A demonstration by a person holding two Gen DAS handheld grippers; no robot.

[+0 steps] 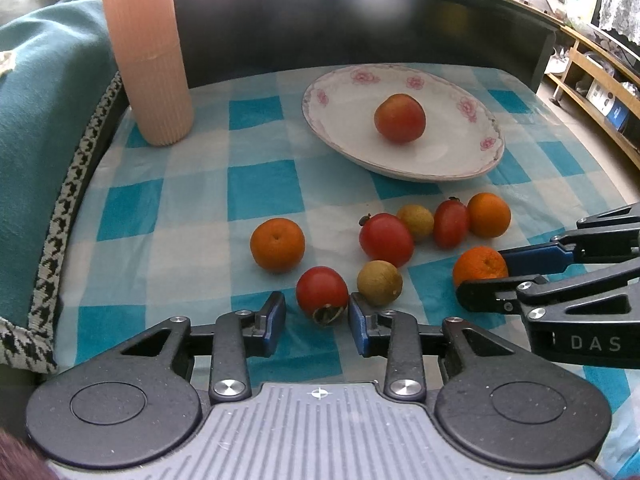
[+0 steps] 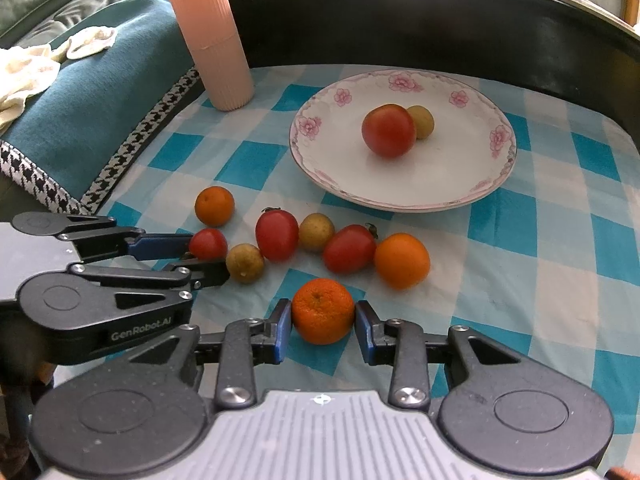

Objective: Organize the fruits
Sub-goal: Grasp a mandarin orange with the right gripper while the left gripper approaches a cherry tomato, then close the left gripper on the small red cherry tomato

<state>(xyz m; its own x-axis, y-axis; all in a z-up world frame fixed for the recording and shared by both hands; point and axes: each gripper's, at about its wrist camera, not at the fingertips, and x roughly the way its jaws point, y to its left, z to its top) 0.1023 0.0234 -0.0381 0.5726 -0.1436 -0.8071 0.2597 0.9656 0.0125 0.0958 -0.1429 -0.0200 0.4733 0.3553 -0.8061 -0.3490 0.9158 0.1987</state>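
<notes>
On the blue-checked cloth my left gripper point(image 1: 317, 303) point(image 2: 206, 260) stands open around a small red tomato point(image 1: 322, 294) point(image 2: 208, 243); a gap shows at its left pad. Both pads of my right gripper point(image 2: 323, 312) point(image 1: 482, 274) press a mandarin point(image 2: 323, 310) point(image 1: 480, 266) that rests on the cloth. The flowered white plate point(image 1: 440, 152) point(image 2: 400, 184) beyond holds a red tomato point(image 1: 400, 118) point(image 2: 388, 130) and a longan point(image 2: 422, 120), which is hidden in the left wrist view. Loose between plate and grippers lie two mandarins point(image 1: 277, 245) point(image 1: 489, 215), two tomatoes point(image 1: 386, 240) point(image 1: 451, 223) and two longans point(image 1: 379, 283) point(image 1: 416, 222).
A tall pink ribbed cylinder point(image 1: 148, 60) point(image 2: 210, 36) stands at the back left of the cloth. A teal cushion with a houndstooth border point(image 1: 40, 120) point(image 2: 100, 92) runs along the left edge. A dark raised wall point(image 1: 360, 20) point(image 2: 440, 20) closes the back.
</notes>
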